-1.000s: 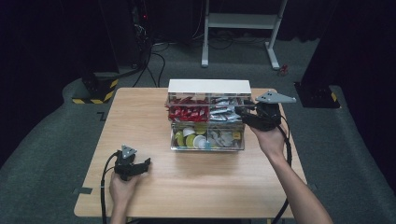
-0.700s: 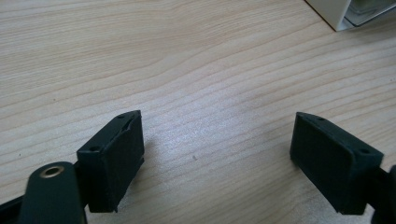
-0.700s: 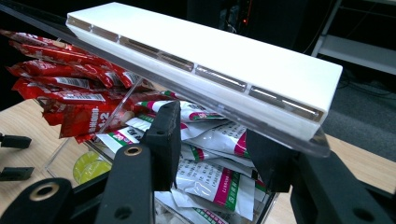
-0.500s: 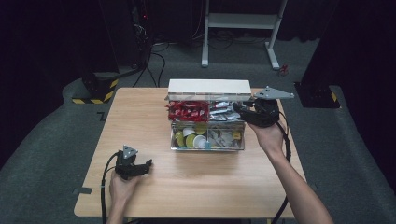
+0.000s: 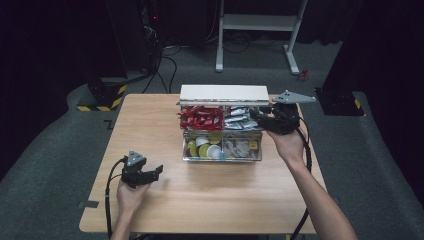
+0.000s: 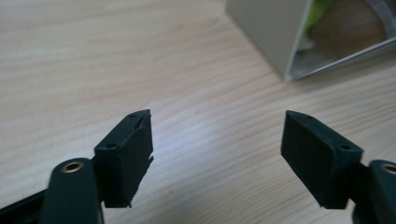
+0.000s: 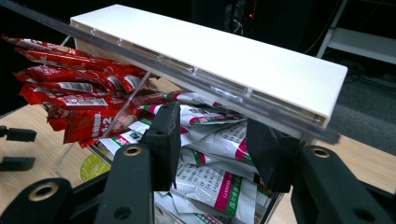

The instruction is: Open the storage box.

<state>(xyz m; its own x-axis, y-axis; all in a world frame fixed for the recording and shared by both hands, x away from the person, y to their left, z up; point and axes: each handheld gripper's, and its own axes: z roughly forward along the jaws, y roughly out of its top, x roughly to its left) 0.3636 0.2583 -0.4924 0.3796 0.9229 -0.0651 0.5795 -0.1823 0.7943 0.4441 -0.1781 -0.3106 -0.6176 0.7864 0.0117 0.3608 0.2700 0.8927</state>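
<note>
A clear plastic box (image 5: 222, 159) stood on the far middle of the wooden table (image 5: 225, 205), with its white lid (image 5: 224, 92) raised along the far edge. Its far left compartment held red sachets (image 5: 200, 116). The far right one held the white sachets (image 5: 239, 118), which lay piled and slanted. The near compartments held small round yellow, green and white pots (image 5: 205, 148) on the left and mixed items too small to tell apart on the right.

The right gripper (image 5: 252, 114) reached in from the right end of the box, held level by the right hand (image 5: 287, 145), with its tips over the far right compartment. In the right gripper view, its claw (image 7: 215, 140) was drawn in on the white sachets (image 7: 219, 140), with one filling the gap between the two black jaws, under the clear edge of the raised lid (image 7: 210, 56). The red sachets (image 7: 70, 93) lay to the left of it.

The left gripper (image 5: 159, 170) was well apart from the box, at the near left of the table, in the left hand (image 5: 131, 192), and pointed right. Its claw (image 6: 217, 154) stood wide apart above bare wood with nothing between the jaws. They had just been closing a little. A near corner of the box (image 6: 266, 32) showed beyond them at the far right.
</note>
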